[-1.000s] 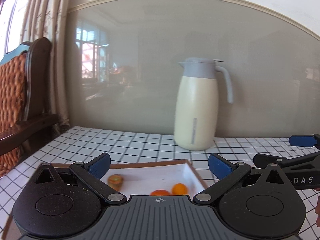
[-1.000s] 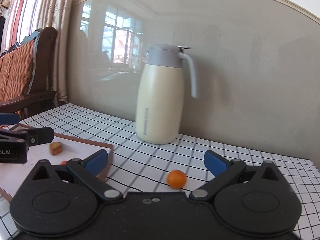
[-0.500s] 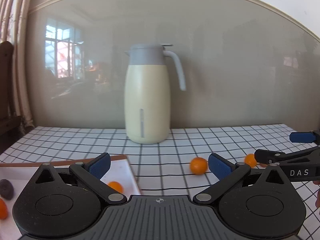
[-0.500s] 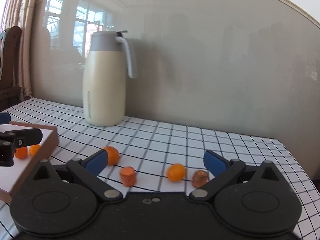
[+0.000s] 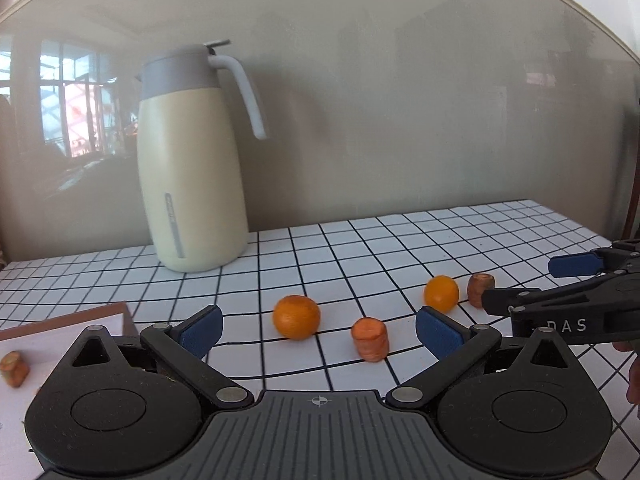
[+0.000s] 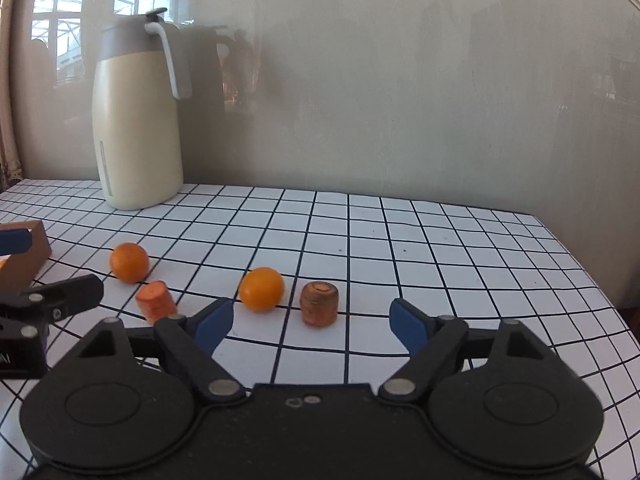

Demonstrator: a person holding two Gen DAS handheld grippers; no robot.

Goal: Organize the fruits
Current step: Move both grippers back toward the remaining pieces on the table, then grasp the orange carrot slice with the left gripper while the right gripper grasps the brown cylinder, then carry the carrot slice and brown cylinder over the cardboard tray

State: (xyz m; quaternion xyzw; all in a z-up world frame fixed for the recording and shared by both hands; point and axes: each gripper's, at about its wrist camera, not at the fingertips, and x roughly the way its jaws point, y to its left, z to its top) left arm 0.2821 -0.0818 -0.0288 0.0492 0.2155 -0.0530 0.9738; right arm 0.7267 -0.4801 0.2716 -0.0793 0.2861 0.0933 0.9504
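Looking along my right gripper [image 6: 310, 320], I see its jaws closing with nothing pressed between the blue pads; a brownish carrot stub [image 6: 319, 304] stands upright on the checked desk [image 6: 400, 240] just ahead of the gap, with a round orange [image 6: 261, 289] just beside it on the left. Further left lie a brighter carrot chunk [image 6: 155, 301], tilted, and a second orange [image 6: 129, 262]. My left gripper [image 5: 318, 326] hangs wide apart and empty, that second orange [image 5: 296, 317] and the carrot chunk [image 5: 370, 338] sitting on the desk beyond its pads. At the left edge a brown-rimmed tray [image 5: 72, 318] holds another piece of carrot [image 5: 14, 368]. A cream jug [image 5: 190, 168] stands near the wall.
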